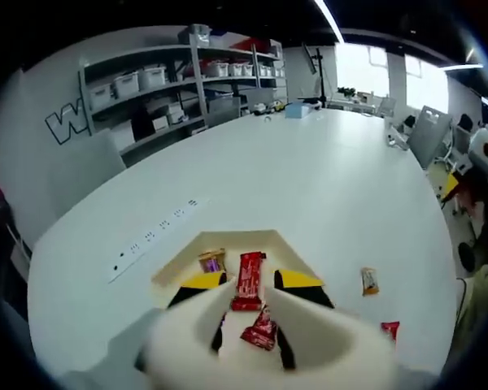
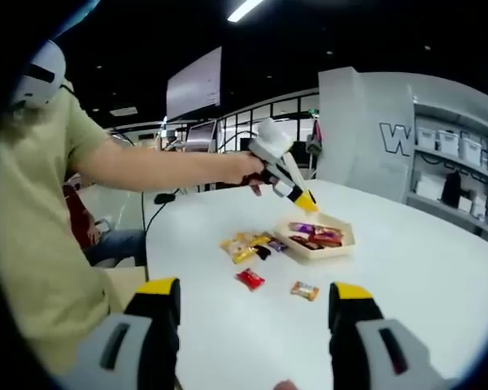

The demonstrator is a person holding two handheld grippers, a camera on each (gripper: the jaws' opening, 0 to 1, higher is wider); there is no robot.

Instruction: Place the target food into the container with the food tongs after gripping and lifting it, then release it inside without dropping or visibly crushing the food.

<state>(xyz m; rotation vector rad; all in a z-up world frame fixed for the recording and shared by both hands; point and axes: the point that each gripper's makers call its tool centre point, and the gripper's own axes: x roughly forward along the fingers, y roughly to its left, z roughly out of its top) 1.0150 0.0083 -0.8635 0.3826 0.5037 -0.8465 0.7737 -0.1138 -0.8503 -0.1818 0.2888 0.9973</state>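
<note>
My left gripper (image 1: 250,283) has its yellow-tipped jaws pressed on the white food tongs (image 1: 309,341), whose arms curve up from the bottom of the left gripper view. A red snack bar (image 1: 250,280) shows between the tips, over the cream tray (image 1: 244,240); whether the tongs grip it I cannot tell. A second red packet (image 1: 260,331) shows lower in the gap. A purple candy (image 1: 212,262) lies in the tray. In the right gripper view a person's hand holds the left gripper (image 2: 303,197) just above the tray (image 2: 343,240). My right gripper (image 2: 252,296) is open and holds nothing.
Loose snacks lie on the white table (image 2: 423,276): a yellow pile (image 2: 244,246) beside the tray, a red packet (image 2: 250,279) and an orange one (image 2: 304,290), the latter also in the left gripper view (image 1: 369,280). A person (image 2: 41,211) sits at the left. Shelves (image 1: 179,81) stand behind.
</note>
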